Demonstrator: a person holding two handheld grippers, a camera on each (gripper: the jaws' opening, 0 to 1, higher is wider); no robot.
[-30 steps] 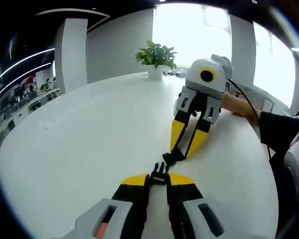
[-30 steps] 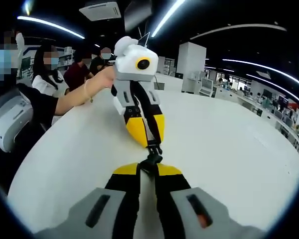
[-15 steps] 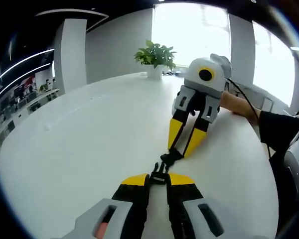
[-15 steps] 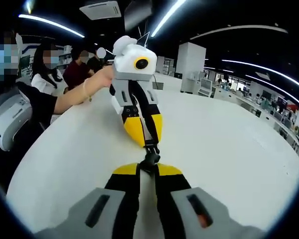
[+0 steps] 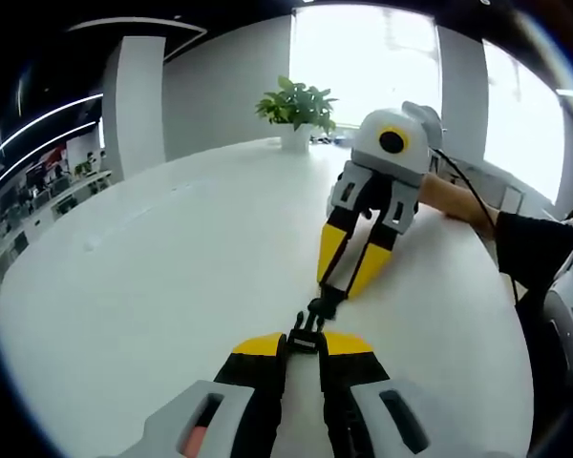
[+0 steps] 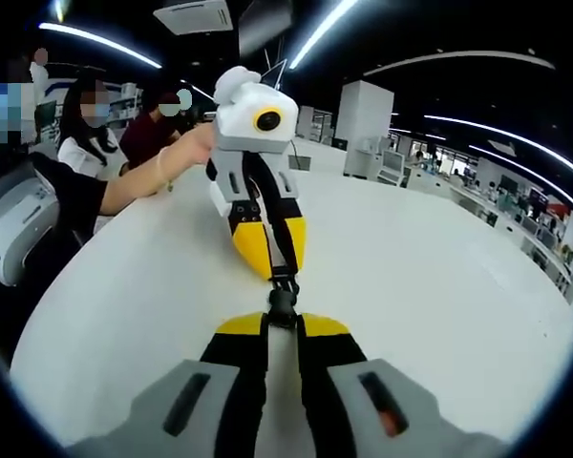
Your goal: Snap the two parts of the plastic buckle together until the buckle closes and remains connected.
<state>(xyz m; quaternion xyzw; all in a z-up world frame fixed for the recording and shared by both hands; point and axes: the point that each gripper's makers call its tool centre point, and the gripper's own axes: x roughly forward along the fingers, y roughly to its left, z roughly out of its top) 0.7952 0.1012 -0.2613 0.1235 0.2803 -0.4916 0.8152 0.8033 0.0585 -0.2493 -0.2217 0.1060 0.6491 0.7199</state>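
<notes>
Both halves of a black plastic buckle are held over a white table (image 5: 172, 248). My left gripper (image 5: 304, 342) is shut on the pronged half (image 5: 306, 336). My right gripper (image 5: 336, 291) comes in from the upper right, shut on the socket half (image 5: 327, 303). The halves meet end to end in one line; I cannot tell whether they are latched. In the right gripper view the right gripper (image 6: 282, 324) holds the socket half (image 6: 282, 307), and the left gripper (image 6: 279, 273) faces it, with the pronged half (image 6: 285, 281) at its tips.
A potted plant (image 5: 299, 110) stands at the table's far edge. A person's hand (image 5: 454, 202) and dark sleeve (image 5: 535, 250) hold the right gripper. Several people (image 6: 86, 124) sit behind the left gripper. Open table (image 6: 439, 277) lies on both sides.
The two grippers have lined up more squarely, tip to tip. The small gap and angle between the buckle halves have closed, and the halves now touch in a straight line.
</notes>
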